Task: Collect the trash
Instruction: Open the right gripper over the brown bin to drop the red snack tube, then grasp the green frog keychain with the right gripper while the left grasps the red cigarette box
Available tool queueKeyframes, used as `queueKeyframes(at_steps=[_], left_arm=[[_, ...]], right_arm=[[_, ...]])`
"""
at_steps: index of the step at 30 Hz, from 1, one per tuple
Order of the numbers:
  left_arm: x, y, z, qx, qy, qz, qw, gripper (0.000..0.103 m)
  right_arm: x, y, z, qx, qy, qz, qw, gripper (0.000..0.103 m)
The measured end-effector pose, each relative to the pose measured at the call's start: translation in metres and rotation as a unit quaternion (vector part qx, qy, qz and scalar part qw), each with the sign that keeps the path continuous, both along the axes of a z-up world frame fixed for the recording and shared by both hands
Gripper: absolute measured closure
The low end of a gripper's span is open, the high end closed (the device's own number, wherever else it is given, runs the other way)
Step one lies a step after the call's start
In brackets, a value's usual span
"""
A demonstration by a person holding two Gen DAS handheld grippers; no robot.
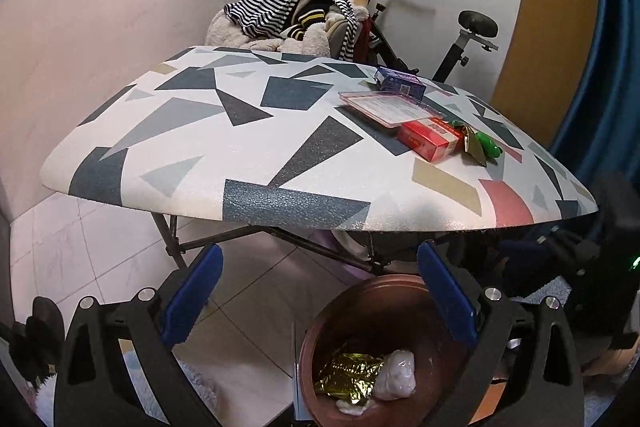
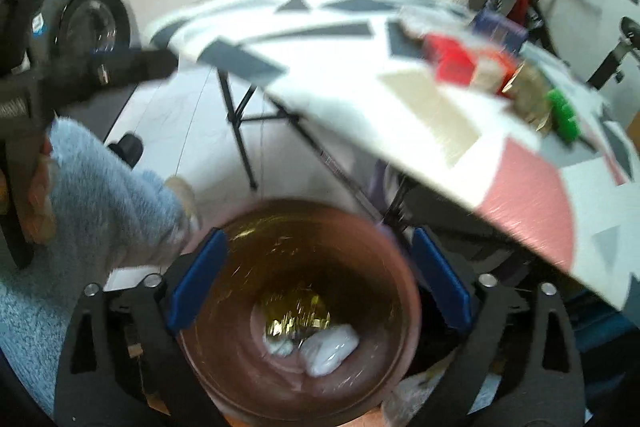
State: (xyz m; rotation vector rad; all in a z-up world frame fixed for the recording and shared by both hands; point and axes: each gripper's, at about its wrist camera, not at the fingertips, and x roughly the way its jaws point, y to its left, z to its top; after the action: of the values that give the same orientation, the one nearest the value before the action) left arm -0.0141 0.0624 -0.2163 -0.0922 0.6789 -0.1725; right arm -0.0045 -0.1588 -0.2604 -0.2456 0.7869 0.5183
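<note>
The step in hand looks like the end of a drop. The right gripper (image 2: 318, 281) hangs directly over the brown bin (image 2: 404, 311), its blue pads (image 2: 198, 281) spread wide on both sides of the bin mouth, and nothing is between them. The picture from this wrist is blurred, so small details there are not sure. Inside the bin I count one crumpled gold foil wrapper (image 1: 350, 373) and what seem to be two white crumpled pieces, one large (image 1: 394, 373) and one smaller below it (image 1: 354, 407); whether these are plastic or tissue I cannot tell.

The left gripper (image 1: 318, 301) is also wide open and holds nothing. It points past the near edge of the folding table (image 1: 240, 147), with the bin low on its right side.

On the table top, towards its right end, the things stand close together: one blue-purple box (image 1: 400, 83) at the back, one flat clear plastic tray with a printed sheet (image 1: 390, 107) just in front of it, one red carton (image 1: 430, 139) touching the tray's near corner, one gold wrapper (image 1: 474, 145) just beside the carton, and one green plastic piece (image 1: 490, 145) against the wrapper. So five things are on the table, and about three are in the bin.

In my judgement the task is partly done. The next move calls for one open gripper to rise above the table edge and go to the gold wrapper or the green piece, which lie nearest the right end. They are small and touch each other, so the pads must close on one only.
</note>
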Motion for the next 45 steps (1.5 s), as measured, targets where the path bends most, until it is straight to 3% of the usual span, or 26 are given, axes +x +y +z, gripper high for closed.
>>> queueKeyframes(at_steps=[8,26,33,39,41,45], left_arm=[[-0.002,-0.001,0.002,0.003,-0.008,-0.006,0.9999,0.008],[0.002,-0.015,0.0,-0.006,0.004,-0.044,0.999,0.008],[0.019,-0.024,0.019,-0.003,-0.004,-0.067,0.9977,0.008],[0.059,-0.035,0.039,-0.01,-0.006,-0.074,0.9972,0.008],[0.07,-0.042,0.043,-0.005,-0.007,-0.08,0.9968,0.008],[0.095,-0.054,0.045,-0.015,0.006,-0.09,0.9958,0.008]], right_arm=[[0.004,-0.029,0.027,0.033,-0.043,-0.058,0.997,0.006],[0.019,-0.065,0.037,0.061,-0.045,-0.125,0.989,0.006],[0.044,-0.101,0.054,0.085,-0.042,-0.164,0.982,0.007],[0.084,-0.134,0.064,0.089,-0.031,-0.193,0.977,0.025],[0.099,-0.142,0.064,0.091,-0.021,-0.197,0.976,0.036],[0.131,-0.148,0.059,0.096,0.001,-0.19,0.977,0.044]])
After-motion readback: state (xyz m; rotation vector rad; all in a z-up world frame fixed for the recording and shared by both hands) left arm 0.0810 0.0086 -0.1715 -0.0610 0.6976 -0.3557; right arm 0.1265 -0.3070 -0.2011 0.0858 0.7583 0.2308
